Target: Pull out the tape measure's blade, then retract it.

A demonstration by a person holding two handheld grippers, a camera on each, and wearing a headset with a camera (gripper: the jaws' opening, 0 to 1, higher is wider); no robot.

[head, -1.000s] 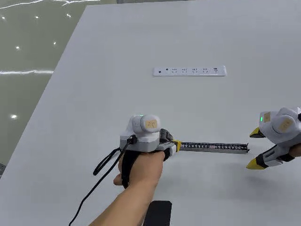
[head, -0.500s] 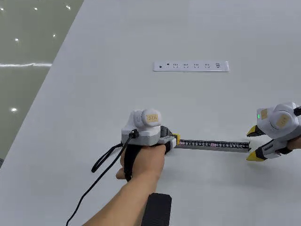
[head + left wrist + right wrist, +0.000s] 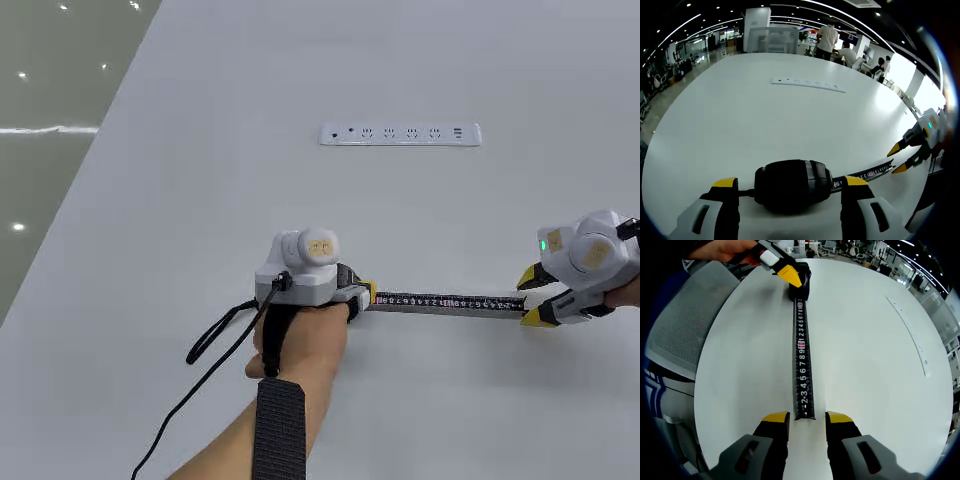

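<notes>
A black tape measure body (image 3: 792, 186) lies on the white table (image 3: 300, 200), and my left gripper (image 3: 790, 182) is shut on it, one yellow-tipped jaw on each side. In the head view the left gripper (image 3: 358, 295) points right. The blade (image 3: 450, 301) runs out flat along the table to the right, numbers up. The end of the blade (image 3: 804, 412) lies between the yellow fingertips of my right gripper (image 3: 807, 418), which stands open around it with a small gap on each side. In the head view the right gripper (image 3: 529, 298) sits at the blade's far end.
A white power strip (image 3: 400, 134) lies flat further back on the table. A black cable (image 3: 215, 340) loops from the left gripper toward the near edge. The table's left edge (image 3: 90, 200) drops to a shiny floor. People stand far off (image 3: 827, 37).
My right gripper has moved left until its jaws flank the blade's end, and the gap between them has narrowed. The left gripper and tape body stay put.
</notes>
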